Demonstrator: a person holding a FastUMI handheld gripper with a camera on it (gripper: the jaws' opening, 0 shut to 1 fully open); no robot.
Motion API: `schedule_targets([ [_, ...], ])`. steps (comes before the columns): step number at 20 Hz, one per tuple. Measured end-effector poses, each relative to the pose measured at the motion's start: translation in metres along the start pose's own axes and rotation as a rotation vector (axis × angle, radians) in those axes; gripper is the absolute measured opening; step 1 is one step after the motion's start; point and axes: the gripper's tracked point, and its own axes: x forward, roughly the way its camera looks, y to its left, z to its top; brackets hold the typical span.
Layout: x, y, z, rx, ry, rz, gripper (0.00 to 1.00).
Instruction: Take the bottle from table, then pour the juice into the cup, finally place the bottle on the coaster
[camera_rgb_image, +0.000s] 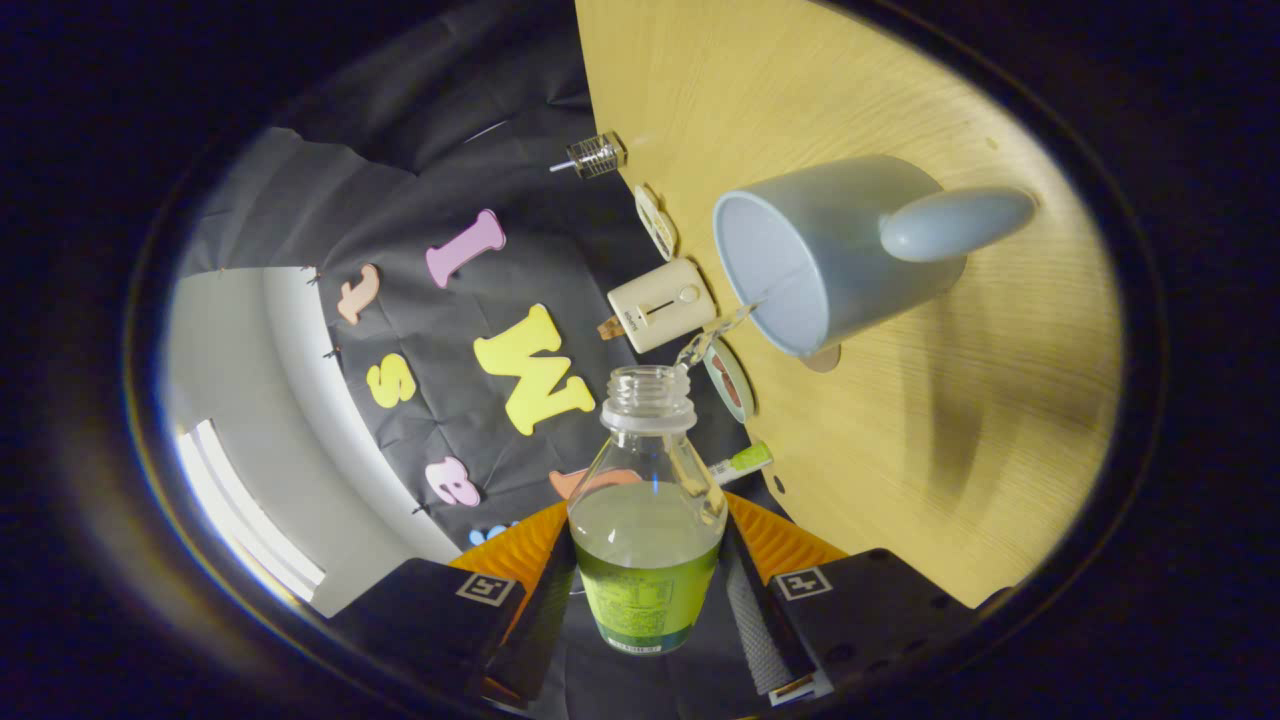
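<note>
My gripper (648, 590) is shut on a clear plastic bottle (646, 480) with a green label, one finger pressing on each side of its body. The view is rolled hard, so the bottle is tipped over. Its open neck points at a grey-blue mug (830, 250) standing on the wooden table (960, 420). A thin stream of pale juice (716, 335) runs from the bottle's mouth to the mug's rim. The bottle is about half full. A round green-rimmed disc (730, 380) lies on the table beside the mug, just beyond the bottle's mouth.
Along the table's far edge sit a cream box-shaped device (660, 305), a small patterned round item (657, 222), a clear glass piece (597, 155) and a green-and-white marker (740, 462). A tan disc edge (825, 358) shows beneath the mug.
</note>
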Motion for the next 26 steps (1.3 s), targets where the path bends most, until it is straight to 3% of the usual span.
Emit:
schedule_targets([
  [4, -0.001, 0.002, -0.003, 0.053, 0.012, -0.014, 0.79],
  [12, -0.004, 0.025, 0.001, 0.191, -0.002, 0.075, 0.79],
  [26, -0.013, 0.053, -0.004, 0.269, 0.079, 0.168, 0.79],
])
